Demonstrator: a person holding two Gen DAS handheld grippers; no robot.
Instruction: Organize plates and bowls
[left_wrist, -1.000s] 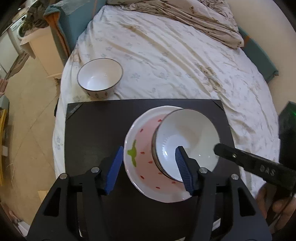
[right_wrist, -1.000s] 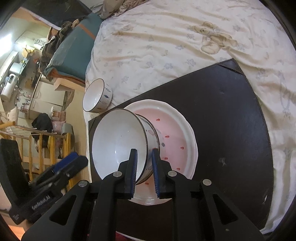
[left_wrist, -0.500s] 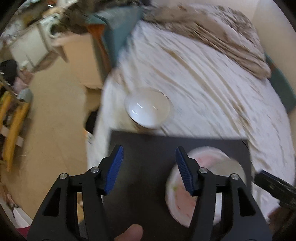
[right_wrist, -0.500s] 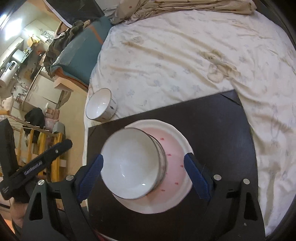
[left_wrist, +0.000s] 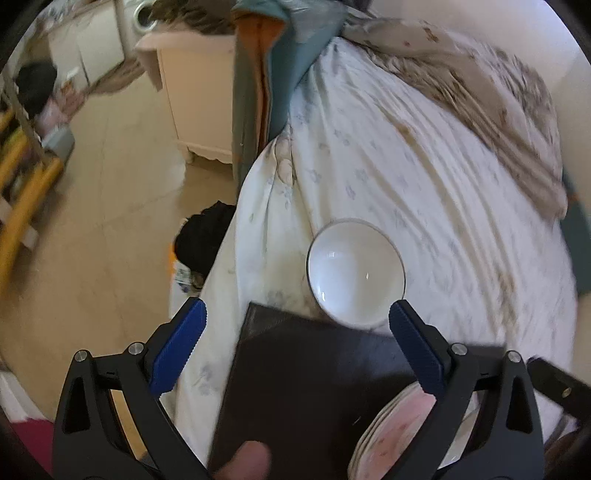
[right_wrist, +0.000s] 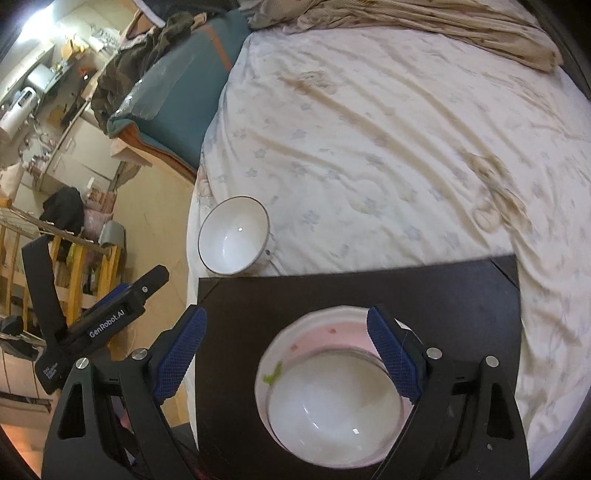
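Note:
A white bowl sits in a pink strawberry plate on a black board. My right gripper is open and empty, its jaws spread wide above the bowl. A second white bowl with a dark rim rests on the bed sheet just past the board's far left corner; it also shows in the right wrist view. My left gripper is open and empty, above the board just short of that bowl. The plate's edge shows at lower right.
The board lies on a bed with a white flowered sheet. A crumpled beige blanket and a teal cushion lie at the far end. The floor drops away left of the bed, with a pale cabinet beyond.
My right gripper opened, released the bowl onto the plate and drew back. My left gripper swung left toward the second bowl and opened wider.

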